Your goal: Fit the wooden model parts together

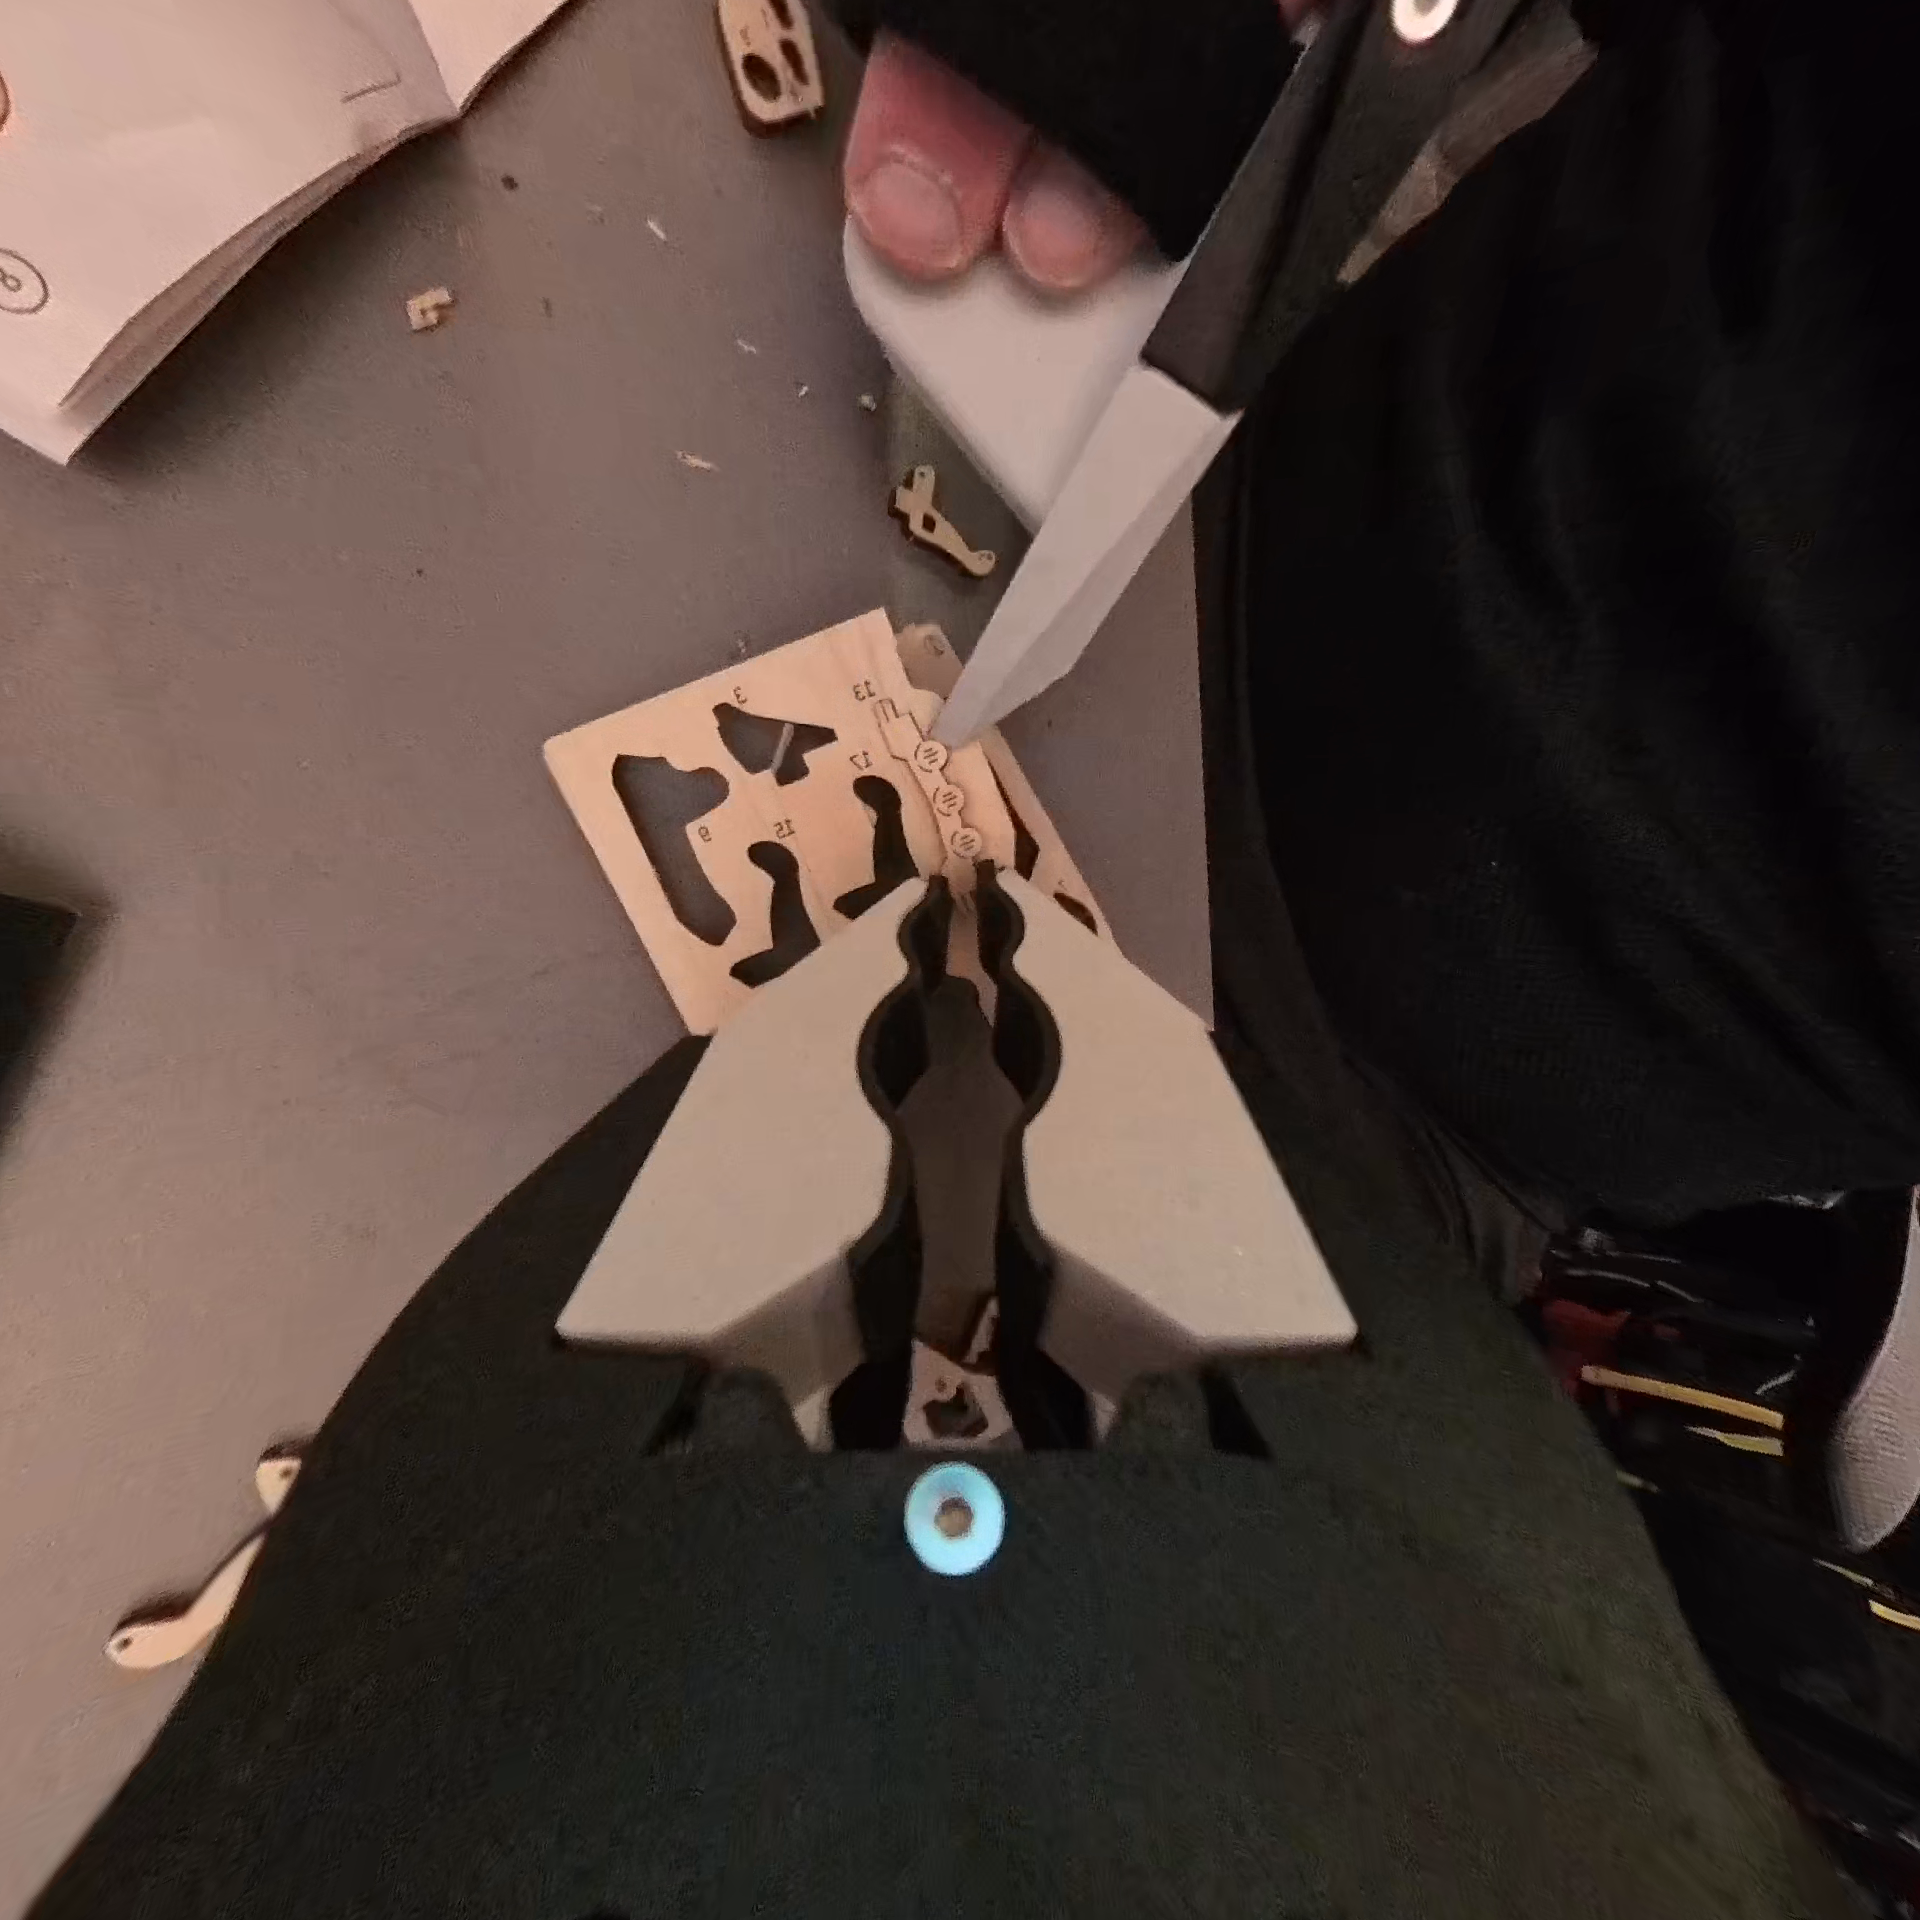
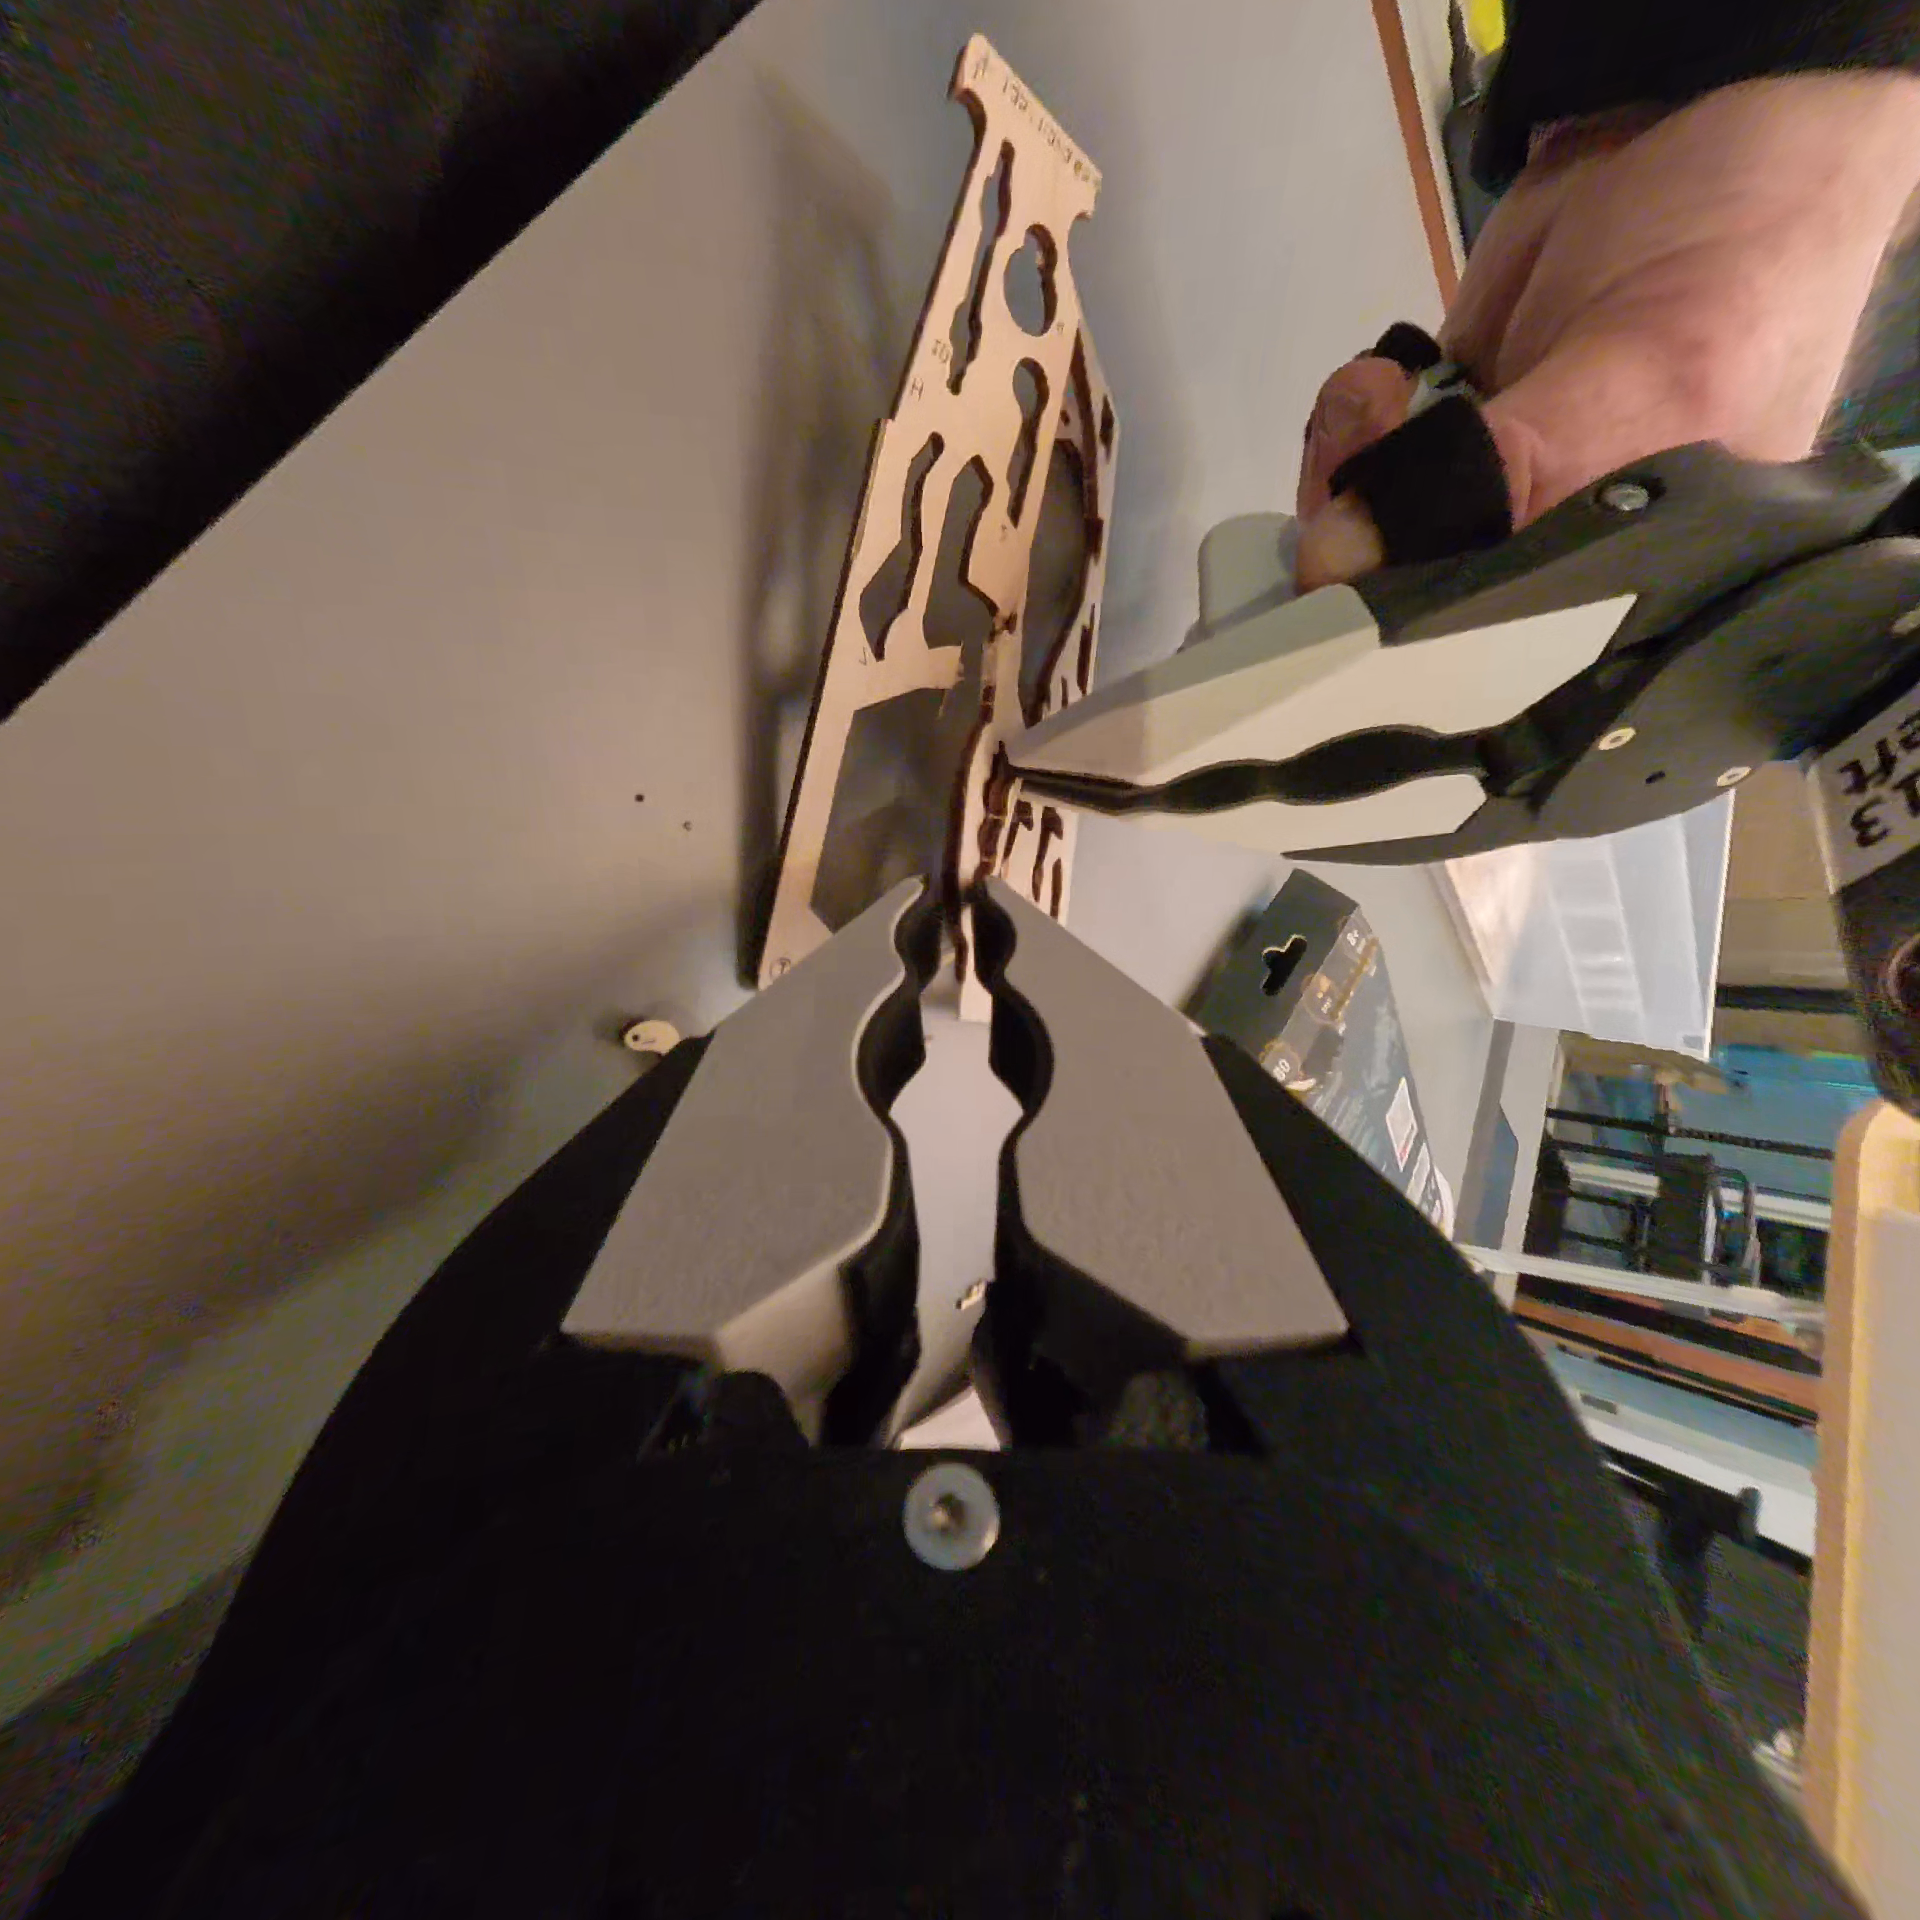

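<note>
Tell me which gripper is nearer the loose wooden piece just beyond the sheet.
Right. The right gripper reaches the wooden sheet's far edge, beside the loose piece; the left gripper clamps the sheet's near edge.

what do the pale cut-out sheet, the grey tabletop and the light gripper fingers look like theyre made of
Pale cut-out sheet: thin plywood, seemingly laser-cut, given the bare matte grain and dark burnt edges around the holes.
Grey tabletop: smooth, matte, possibly laminate or painted board; it is uniform with no grain.
Light gripper fingers: likely moulded or printed plastic, with a flat-faceted, slightly grainy matte surface and black wavy inner pads that may be rubber.
</note>
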The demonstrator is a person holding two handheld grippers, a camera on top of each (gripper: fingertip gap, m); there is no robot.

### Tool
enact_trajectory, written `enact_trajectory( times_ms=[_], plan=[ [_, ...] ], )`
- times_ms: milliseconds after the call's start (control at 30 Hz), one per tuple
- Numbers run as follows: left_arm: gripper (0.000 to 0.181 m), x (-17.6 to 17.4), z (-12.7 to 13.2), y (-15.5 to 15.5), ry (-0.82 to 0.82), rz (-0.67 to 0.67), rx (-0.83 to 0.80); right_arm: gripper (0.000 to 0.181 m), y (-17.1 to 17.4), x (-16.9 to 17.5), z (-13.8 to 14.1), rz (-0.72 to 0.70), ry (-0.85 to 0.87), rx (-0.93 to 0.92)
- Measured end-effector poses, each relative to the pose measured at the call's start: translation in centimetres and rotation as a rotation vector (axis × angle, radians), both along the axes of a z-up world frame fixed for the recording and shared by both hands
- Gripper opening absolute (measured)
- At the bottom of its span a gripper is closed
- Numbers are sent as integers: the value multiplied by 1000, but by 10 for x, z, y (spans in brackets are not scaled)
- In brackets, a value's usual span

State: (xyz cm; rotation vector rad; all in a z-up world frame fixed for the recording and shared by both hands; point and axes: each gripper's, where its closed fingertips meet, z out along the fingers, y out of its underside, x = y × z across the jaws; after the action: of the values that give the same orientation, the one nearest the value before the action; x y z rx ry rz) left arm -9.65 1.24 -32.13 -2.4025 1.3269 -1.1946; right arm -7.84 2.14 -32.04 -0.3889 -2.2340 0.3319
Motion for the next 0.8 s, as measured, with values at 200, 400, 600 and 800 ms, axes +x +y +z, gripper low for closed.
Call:
enact_trajectory(
  times_ms=[200,400,600,800],
  plan=[
    [4,2,-3,-1,-36,49,-21,2,-1,2,-6,10,-32,28],
    [0,13,8,0,-195,139,-77,1,-4,4,-21,10,-104,22],
    [0,0,-6,3,4,176,61,1,-3,2,-21,-8,-115,-22],
    [18,3,-17,1,229,199,275,1,-2,0,-21,-29,-118,-67]
  ],
)
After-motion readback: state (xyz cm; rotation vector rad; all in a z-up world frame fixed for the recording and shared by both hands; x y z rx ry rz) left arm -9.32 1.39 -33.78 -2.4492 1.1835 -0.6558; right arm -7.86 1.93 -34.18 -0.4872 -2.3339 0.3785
